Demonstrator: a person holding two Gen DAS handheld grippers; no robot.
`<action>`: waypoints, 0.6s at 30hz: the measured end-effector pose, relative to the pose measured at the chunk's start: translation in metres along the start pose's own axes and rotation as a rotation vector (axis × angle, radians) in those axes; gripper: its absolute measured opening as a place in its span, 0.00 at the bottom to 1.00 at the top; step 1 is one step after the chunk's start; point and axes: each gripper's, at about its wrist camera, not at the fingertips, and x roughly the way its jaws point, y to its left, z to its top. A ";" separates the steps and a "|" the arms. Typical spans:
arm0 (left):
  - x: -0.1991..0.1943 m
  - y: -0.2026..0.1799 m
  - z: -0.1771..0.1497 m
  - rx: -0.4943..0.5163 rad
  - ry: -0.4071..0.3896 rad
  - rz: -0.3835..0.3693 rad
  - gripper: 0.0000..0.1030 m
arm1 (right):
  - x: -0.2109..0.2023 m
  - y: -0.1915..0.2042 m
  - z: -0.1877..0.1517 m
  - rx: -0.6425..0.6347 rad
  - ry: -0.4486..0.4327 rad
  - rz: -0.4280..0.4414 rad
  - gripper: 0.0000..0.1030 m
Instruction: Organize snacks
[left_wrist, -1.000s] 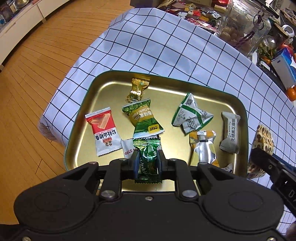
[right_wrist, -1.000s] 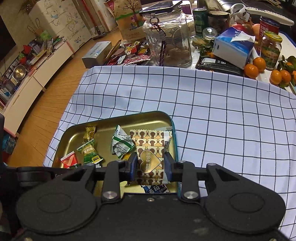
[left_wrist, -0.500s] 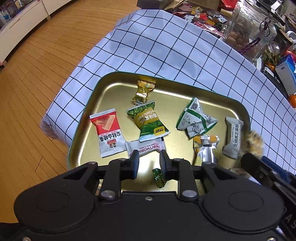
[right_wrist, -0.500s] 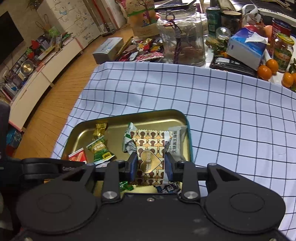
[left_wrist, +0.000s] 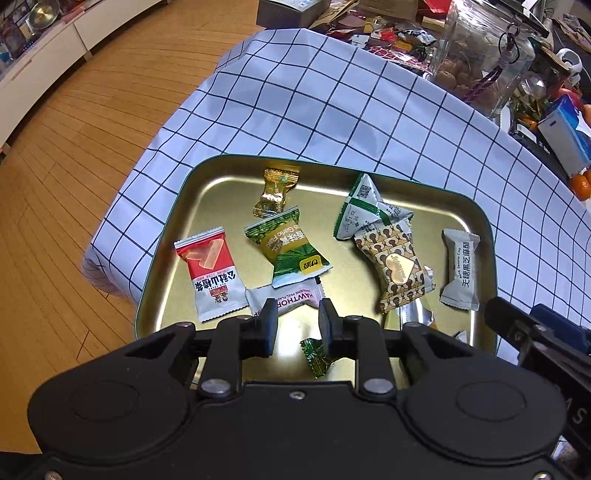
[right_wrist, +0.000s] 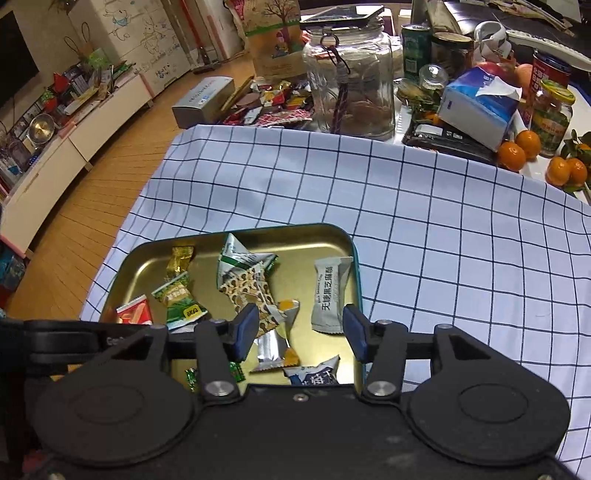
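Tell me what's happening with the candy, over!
Left tool open, empty. Right tool opening, nothing gripped. Mushroom-print snack and small green candy lie in the gold tray. Nothing in the way.

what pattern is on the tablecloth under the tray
White tablecloth with a dark blue grid; clearest in the right wrist view.

A table covered with a white cloth with dark blue grid lines (right_wrist: 424, 229) carries a shallow gold metal tray with a teal rim (right_wrist: 338, 230) directly below and in front of both claws, and far beyond them a big clear glass jar (right_wrist: 351, 77), a blue and white tissue box (right_wrist: 476, 107) and small orange fruits (right_wrist: 511, 155).
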 end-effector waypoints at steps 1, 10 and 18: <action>0.000 0.000 0.000 0.003 -0.002 0.003 0.33 | 0.001 0.000 -0.001 0.000 0.005 -0.005 0.52; 0.001 -0.001 0.000 0.005 0.000 0.006 0.33 | 0.007 -0.003 -0.003 -0.006 0.035 -0.028 0.53; 0.000 -0.003 -0.001 0.020 -0.001 0.003 0.33 | 0.010 -0.004 -0.003 -0.005 0.043 -0.030 0.53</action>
